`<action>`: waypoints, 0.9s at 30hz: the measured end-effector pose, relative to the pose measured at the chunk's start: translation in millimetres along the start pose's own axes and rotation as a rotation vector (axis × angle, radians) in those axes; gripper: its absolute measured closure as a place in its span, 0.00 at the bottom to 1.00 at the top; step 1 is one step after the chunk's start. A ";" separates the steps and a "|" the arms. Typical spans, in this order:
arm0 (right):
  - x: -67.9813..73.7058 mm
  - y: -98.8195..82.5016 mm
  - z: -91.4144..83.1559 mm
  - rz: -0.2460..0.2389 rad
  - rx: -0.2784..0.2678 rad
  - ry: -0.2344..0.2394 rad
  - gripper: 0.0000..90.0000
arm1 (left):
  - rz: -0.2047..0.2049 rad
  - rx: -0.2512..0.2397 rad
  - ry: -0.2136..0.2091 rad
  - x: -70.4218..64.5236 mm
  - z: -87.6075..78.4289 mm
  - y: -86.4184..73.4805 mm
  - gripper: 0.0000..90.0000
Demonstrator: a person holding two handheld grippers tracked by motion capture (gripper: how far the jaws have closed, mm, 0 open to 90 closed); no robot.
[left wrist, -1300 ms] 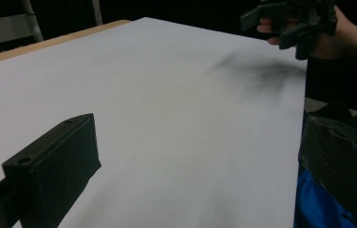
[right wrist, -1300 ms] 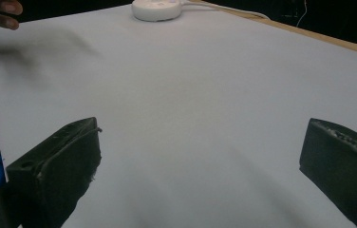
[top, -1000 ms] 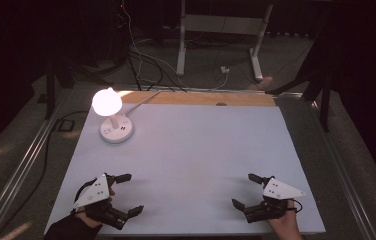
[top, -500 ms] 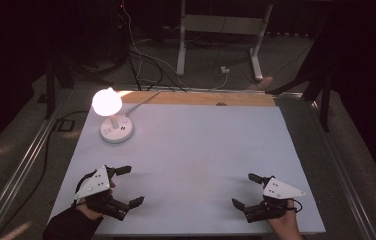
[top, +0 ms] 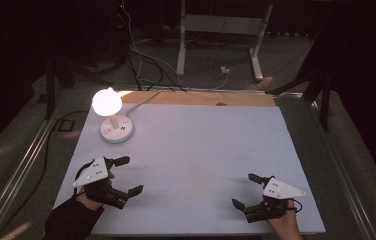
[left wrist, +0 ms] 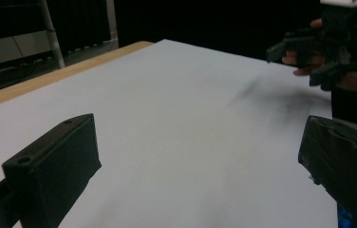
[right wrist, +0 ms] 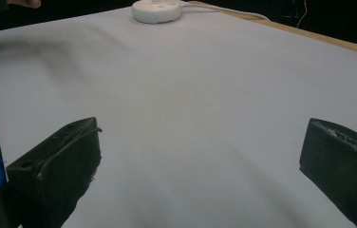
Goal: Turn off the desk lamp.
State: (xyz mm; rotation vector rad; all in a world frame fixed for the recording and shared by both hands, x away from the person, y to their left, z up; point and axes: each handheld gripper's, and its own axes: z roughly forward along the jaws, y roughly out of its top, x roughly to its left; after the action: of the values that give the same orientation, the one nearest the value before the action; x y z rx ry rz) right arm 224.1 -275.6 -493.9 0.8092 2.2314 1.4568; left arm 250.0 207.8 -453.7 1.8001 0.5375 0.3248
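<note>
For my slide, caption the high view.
Two open hand-held grippers, left gripper and right gripper, hover over a white table near a lit white lamp.

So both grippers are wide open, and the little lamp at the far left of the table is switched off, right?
Not quite: the lamp is switched on; in the high view its shade glows bright. The rest holds: it stands at the far left of the table, and the left gripper and right gripper are both wide open.

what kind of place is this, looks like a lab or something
Probably a recording or test lab rather than a home. A white table stands in a dark room, bare but for a lit lamp; loose cables trail over the floor behind, and a person holds the left gripper and right gripper over it.
</note>
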 end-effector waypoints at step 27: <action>-0.6 0.1 -0.1 0.008 -0.006 0.008 0.00 | -0.105 -0.018 0.254 52.4 2.0 8.4 0.01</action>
State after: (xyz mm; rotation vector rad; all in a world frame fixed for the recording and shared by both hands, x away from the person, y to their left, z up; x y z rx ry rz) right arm 224.6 -276.0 -493.8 0.8120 2.2307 1.4725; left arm 297.4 231.2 -449.0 1.7159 0.8024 0.4880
